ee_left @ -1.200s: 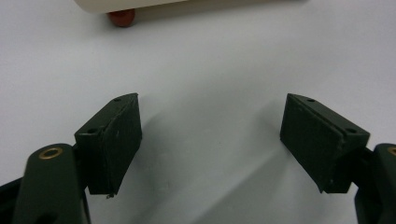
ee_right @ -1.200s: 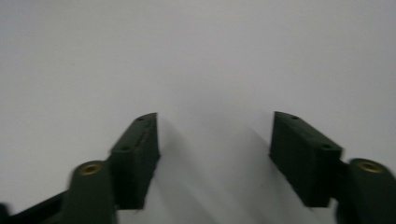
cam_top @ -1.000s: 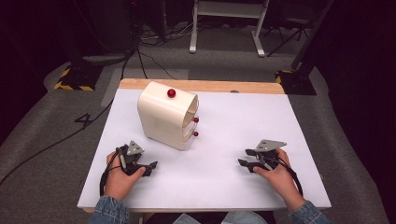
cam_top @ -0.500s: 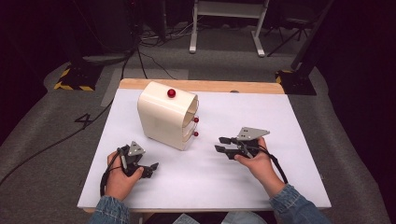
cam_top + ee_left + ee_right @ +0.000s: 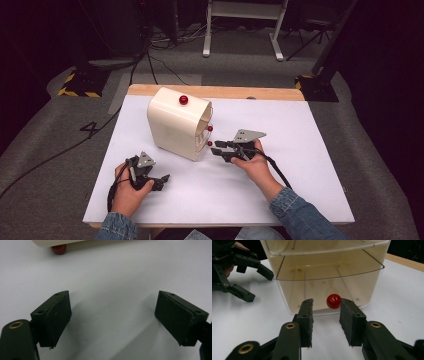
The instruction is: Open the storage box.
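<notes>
A cream drawer cabinet (image 5: 175, 125) stands on the white table (image 5: 305, 150), with one red knob (image 5: 183, 100) on top and two on its front. My right gripper (image 5: 216, 147) is open at the cabinet's front, level with the lowest knob (image 5: 209, 143). In the right gripper view that knob (image 5: 333, 301) sits just beyond the right gripper (image 5: 326, 312), between the line of its jaws and untouched, on a clear drawer (image 5: 324, 280). My left gripper (image 5: 162, 181) rests open near the front left. Its jaws stand wide over bare table in the left gripper view, left gripper (image 5: 112, 317).
A wooden strip (image 5: 225, 91) edges the table's far side. Beyond it on the grey floor are cables (image 5: 150, 55), a white stand (image 5: 245, 20) and dark equipment. The left gripper (image 5: 257, 283) shows at upper left in the right gripper view.
My right gripper has moved left and forward from the table's right side up to the cabinet's front by the lowest knob. The left gripper has stayed put.
</notes>
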Action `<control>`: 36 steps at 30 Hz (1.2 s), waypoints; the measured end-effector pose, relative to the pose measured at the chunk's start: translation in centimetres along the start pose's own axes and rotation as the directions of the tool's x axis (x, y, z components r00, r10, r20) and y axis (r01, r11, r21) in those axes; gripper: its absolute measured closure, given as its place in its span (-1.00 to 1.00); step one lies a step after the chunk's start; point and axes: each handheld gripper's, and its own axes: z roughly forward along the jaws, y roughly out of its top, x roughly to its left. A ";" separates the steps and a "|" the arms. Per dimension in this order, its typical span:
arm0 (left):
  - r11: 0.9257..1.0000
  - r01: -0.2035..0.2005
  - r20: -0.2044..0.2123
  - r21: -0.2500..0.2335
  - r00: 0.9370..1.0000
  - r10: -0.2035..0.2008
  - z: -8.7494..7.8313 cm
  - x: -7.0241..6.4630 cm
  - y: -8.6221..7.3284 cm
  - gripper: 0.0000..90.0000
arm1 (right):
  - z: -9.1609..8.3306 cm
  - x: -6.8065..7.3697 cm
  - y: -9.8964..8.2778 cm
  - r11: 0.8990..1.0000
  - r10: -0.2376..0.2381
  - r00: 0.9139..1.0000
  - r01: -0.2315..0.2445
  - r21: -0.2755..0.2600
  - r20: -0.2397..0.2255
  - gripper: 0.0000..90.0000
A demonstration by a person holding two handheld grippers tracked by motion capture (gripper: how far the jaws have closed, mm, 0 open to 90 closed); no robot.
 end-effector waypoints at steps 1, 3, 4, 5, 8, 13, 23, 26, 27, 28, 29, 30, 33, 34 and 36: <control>1.000 0.001 0.000 0.000 1.000 -0.001 0.0 0.0 0.0 -0.69 | 0.2 -0.1 0.0 1.000 -0.007 1.000 0.007 -0.004 -0.001 0.43; 1.000 -0.001 0.000 0.001 1.000 0.001 0.0 0.0 0.0 -0.69 | 0.6 -0.4 -0.2 1.000 -0.011 1.000 0.011 -0.005 0.002 0.45; 1.000 -0.001 0.000 0.001 1.000 0.001 0.0 0.0 0.0 -0.69 | 0.8 -0.5 -0.3 1.000 -0.011 1.000 0.011 -0.008 0.001 0.47; 1.000 0.000 0.000 0.001 1.000 0.000 0.0 0.0 0.0 -0.69 | 0.9 -0.7 -0.4 1.000 -0.003 1.000 0.003 -0.010 -0.002 0.48; 1.000 -0.001 0.000 0.001 1.000 0.001 0.0 0.0 0.0 -0.69 | 1.3 -1.0 -0.6 1.000 0.003 1.000 -0.003 -0.016 -0.010 0.51; 1.000 -0.001 0.000 0.001 1.000 0.001 0.0 0.0 0.0 -0.69 | 2.1 -1.2 -0.6 1.000 -0.003 1.000 0.002 -0.022 -0.026 0.55; 1.000 0.001 0.000 0.000 1.000 -0.001 0.0 0.0 0.0 -0.69 | 2.2 -1.5 -0.7 0.999 0.003 0.999 -0.005 -0.036 -0.041 0.66; 1.000 0.001 0.001 0.000 1.000 -0.001 0.0 0.0 0.0 -0.69 | 1.9 -1.5 -0.7 1.000 0.005 0.999 -0.006 -0.026 -0.041 0.66; 1.000 0.001 0.001 0.000 1.000 -0.001 0.0 0.0 0.0 -0.69 | 1.9 -1.5 -0.7 1.000 0.005 0.999 -0.006 -0.026 -0.041 0.66; 1.000 0.001 0.001 0.000 1.000 -0.001 0.0 0.0 0.0 -0.69 | 1.4 -1.5 -0.7 1.000 -0.007 0.999 0.006 -0.017 -0.036 0.66; 1.000 0.001 0.001 0.000 1.000 -0.001 0.0 0.0 0.0 -0.69 | 1.4 -1.5 -0.7 1.000 -0.007 0.999 0.006 -0.017 -0.036 0.66; 1.000 0.001 0.001 0.000 1.000 -0.001 0.0 0.0 0.0 -0.69 | 0.9 -1.4 -0.7 1.000 -0.011 1.000 0.011 -0.007 -0.028 0.66; 1.000 0.001 0.001 0.000 1.000 -0.001 0.0 0.0 0.0 -0.69 | 0.1 -1.3 -0.6 1.000 -0.022 1.000 0.022 -0.007 -0.021 0.66; 1.000 0.000 0.000 0.000 1.000 0.000 0.0 0.0 0.0 -0.69 | -0.2 -1.2 -0.5 1.000 -0.022 1.000 0.022 -0.009 -0.019 0.66; 1.000 0.000 0.000 0.000 1.000 0.000 0.0 0.0 0.0 -0.69 | -0.9 -1.2 -0.6 1.000 -0.019 1.000 0.019 -0.008 -0.017 0.66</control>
